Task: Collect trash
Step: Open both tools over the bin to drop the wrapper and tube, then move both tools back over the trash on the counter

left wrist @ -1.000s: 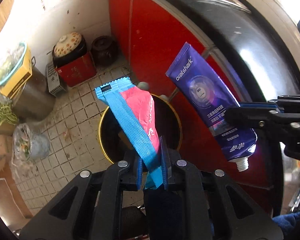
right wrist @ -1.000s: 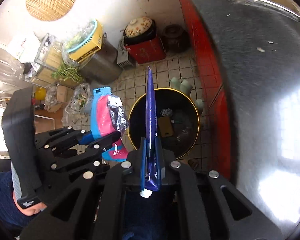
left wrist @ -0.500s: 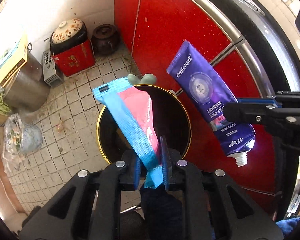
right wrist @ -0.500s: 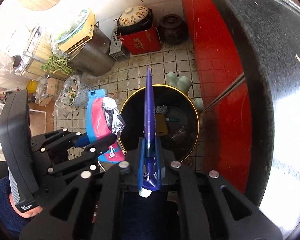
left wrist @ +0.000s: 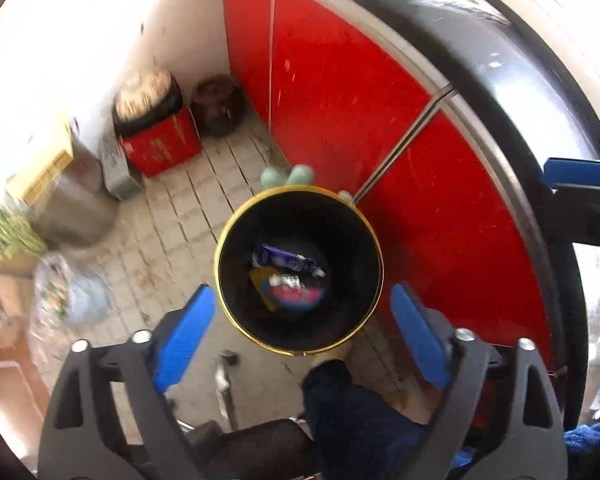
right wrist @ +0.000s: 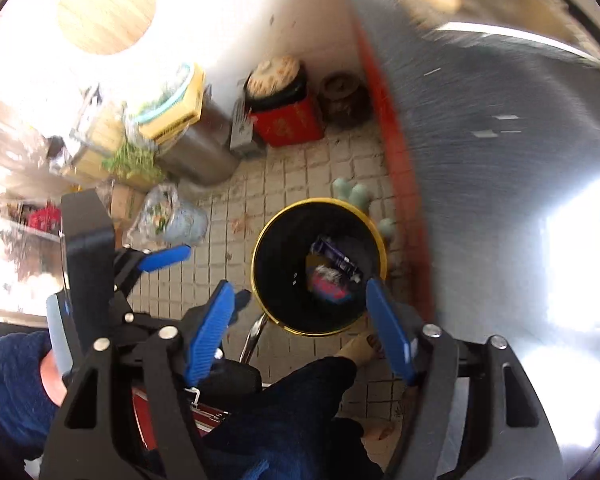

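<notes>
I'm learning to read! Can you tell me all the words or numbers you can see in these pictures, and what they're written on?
No words can be read; the pictures are blurred.
Purple tube in the black bin: pale print, too blurred to read.
Pink and blue wrapper beside it: unreadable.
Red box by the wall: faint gold marks, unreadable.
Yellow box on the metal drum: dark print, too blurred.

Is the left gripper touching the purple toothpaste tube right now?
Apart. The left wrist view shows the left gripper open and empty, with the toothpaste tube lying down inside the bin.
</notes>
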